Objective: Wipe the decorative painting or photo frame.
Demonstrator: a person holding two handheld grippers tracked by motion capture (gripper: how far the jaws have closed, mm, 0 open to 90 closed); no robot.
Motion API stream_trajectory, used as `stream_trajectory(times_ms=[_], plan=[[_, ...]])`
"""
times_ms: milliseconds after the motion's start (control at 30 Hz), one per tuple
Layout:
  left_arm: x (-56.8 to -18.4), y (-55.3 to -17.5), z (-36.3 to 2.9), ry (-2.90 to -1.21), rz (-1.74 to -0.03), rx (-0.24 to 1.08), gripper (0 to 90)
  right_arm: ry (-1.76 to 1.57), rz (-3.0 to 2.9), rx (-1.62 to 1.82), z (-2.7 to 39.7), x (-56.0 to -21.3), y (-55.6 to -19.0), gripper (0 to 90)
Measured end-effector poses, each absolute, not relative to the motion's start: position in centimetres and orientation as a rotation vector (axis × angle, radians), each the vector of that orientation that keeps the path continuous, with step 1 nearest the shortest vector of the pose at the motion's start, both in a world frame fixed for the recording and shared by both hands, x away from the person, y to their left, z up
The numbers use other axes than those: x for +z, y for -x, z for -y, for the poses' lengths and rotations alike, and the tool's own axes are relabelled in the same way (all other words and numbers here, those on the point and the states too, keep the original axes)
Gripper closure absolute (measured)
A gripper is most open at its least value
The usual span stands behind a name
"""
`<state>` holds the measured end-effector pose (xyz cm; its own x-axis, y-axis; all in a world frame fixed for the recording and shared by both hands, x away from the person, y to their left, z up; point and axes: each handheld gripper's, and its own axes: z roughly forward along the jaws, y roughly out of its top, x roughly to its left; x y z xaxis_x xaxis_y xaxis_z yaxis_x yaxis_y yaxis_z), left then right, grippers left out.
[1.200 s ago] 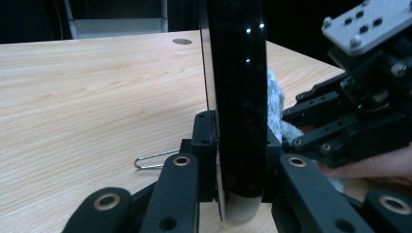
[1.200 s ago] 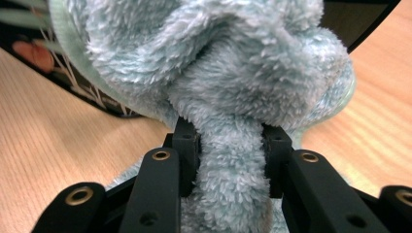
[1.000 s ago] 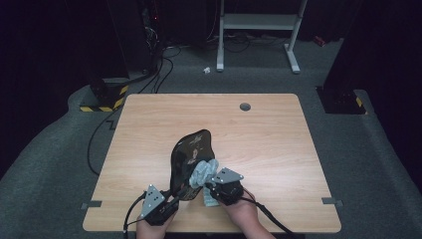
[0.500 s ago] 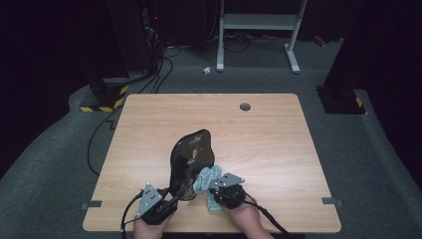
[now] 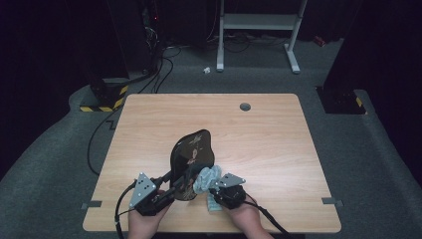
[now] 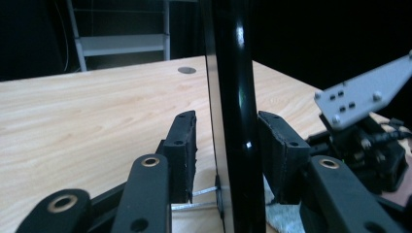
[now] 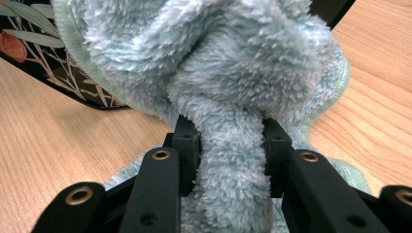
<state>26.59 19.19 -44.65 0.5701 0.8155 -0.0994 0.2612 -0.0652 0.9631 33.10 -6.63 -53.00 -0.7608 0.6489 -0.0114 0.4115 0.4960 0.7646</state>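
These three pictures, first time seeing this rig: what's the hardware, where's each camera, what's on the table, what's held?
No robot: a person holds two hand-held two-jaw grippers. The high view looks down on the light wooden table. The other two cameras ride on the grippers.

The left gripper straddles the edge of a glossy black plate with a leaf pattern, standing tilted on the table. Its jaws have just been opening, and small gaps show beside both pads.

The right gripper is shut on a fluffy pale blue-green cloth, bunched against the plate.
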Motion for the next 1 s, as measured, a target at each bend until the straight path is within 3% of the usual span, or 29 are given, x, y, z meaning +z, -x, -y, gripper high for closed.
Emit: stream_trajectory(times_ms=[267, 1000], plan=[[-44.2, -27.6, -18.6, -1.631, -0.901, 0.581, 70.8, -0.898, -2.446, 1.132, 6.6, -53.0, -33.1, 67.5], [-44.0, -29.0, -17.8, -1.588, -0.957, 0.529, 80.8, -0.907, -2.448, 1.134, 6.7, -53.0, -33.2, 67.6]])
